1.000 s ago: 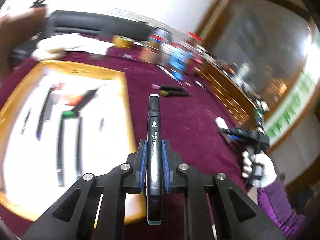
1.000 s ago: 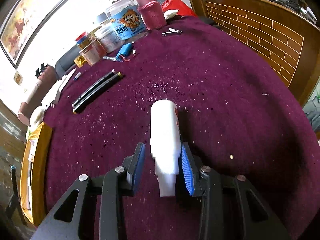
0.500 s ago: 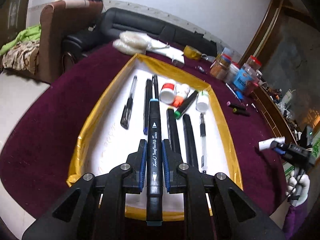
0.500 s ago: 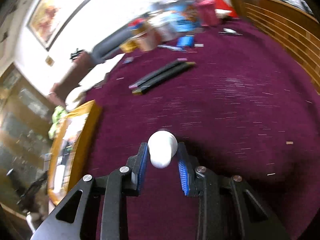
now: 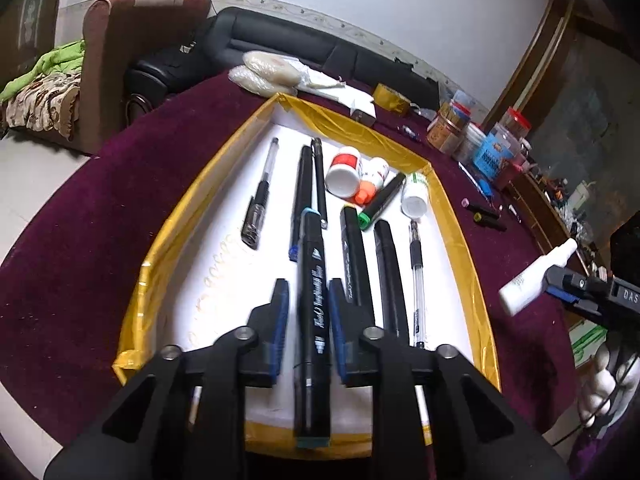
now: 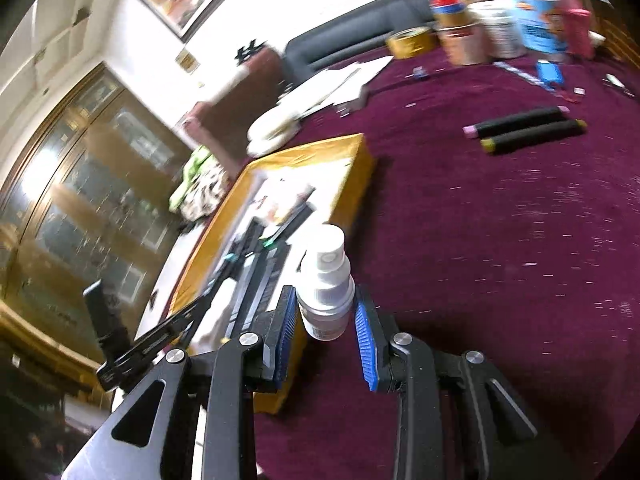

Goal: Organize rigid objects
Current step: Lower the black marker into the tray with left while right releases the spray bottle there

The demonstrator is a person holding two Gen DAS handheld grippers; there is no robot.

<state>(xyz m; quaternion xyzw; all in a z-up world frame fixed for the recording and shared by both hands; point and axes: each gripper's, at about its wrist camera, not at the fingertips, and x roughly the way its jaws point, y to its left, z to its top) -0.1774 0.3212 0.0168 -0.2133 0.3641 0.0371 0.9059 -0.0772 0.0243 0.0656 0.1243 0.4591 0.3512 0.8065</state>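
Marker [image 5: 314, 316], black with a teal cap at each end, runs lengthwise between the blue pads of the left gripper [image 5: 308, 300]; a sliver of gap shows on each side, so the fingers look released around it rather than clenched, though contact is hard to judge. It sits over the white floor of the gold-rimmed tray [image 5: 460, 248], its far tip pointing to 12 o'clock. The right gripper [image 6: 326, 312] grasps a white spray bottle [image 6: 326, 280] by its body, nozzle cap toward 12 o'clock, held above the maroon counter [image 6: 500, 240] just beside the tray's near corner.

The marker's near end is partly masked by the gripper frame, and the right wrist view is motion-blurred, smearing the tray contents. Inside the tray lie other black markers [image 5: 386, 264], pens [image 5: 260, 196] and small white bottles [image 5: 344, 170]. At 1 o'clock from the right gripper, two loose markers [image 6: 528, 130] rest on the counter, jars [image 6: 496, 28] beyond them.
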